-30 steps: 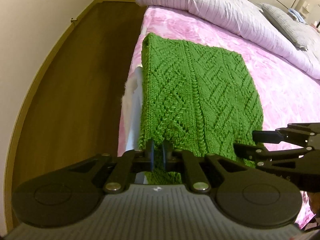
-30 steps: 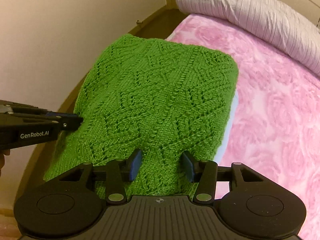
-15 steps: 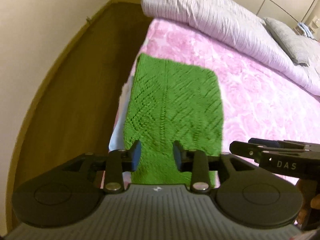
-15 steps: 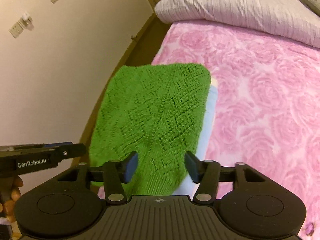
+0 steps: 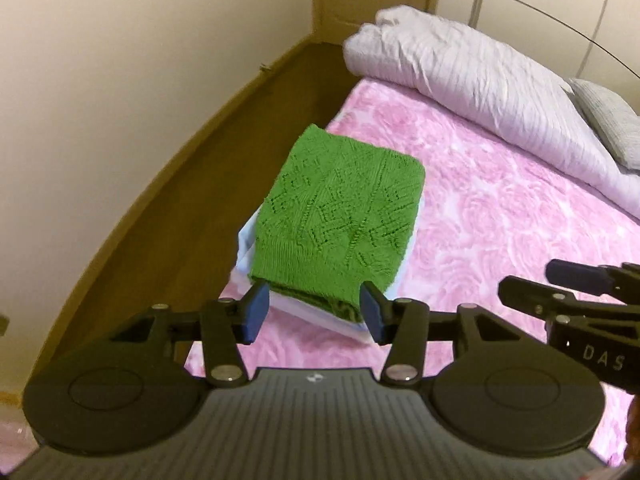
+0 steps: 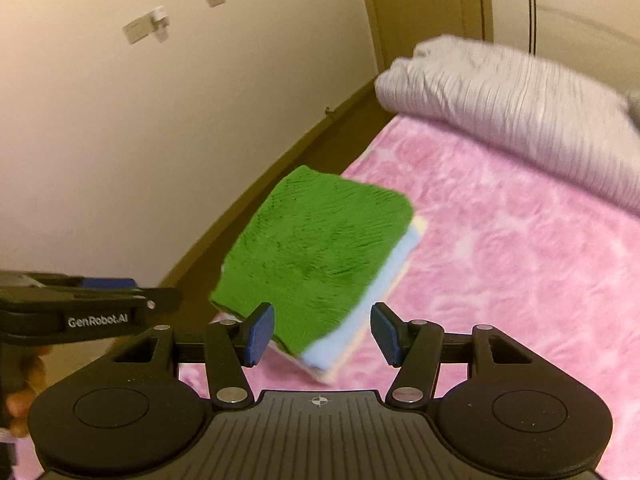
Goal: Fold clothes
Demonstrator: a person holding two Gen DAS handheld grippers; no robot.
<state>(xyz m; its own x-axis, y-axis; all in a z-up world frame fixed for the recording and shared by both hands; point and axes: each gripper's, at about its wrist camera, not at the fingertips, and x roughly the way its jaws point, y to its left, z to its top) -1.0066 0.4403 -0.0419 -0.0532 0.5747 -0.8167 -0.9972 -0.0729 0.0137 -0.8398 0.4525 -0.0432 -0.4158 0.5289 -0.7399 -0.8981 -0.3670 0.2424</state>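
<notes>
Both grippers backed up off the sweater (image 5: 336,216); left gripper (image 5: 313,312) just opened, right gripper (image 6: 322,335) released, both empty. Sweater folded atop stack (image 6: 394,264) at bed (image 5: 500,232) edge. Fold looks done.

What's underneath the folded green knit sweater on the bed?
Under the green knit sweater lies a stack of folded pale clothes: light blue and cream edges show on the pink bedspread. How many pieces, and what they are, is covered.
</notes>
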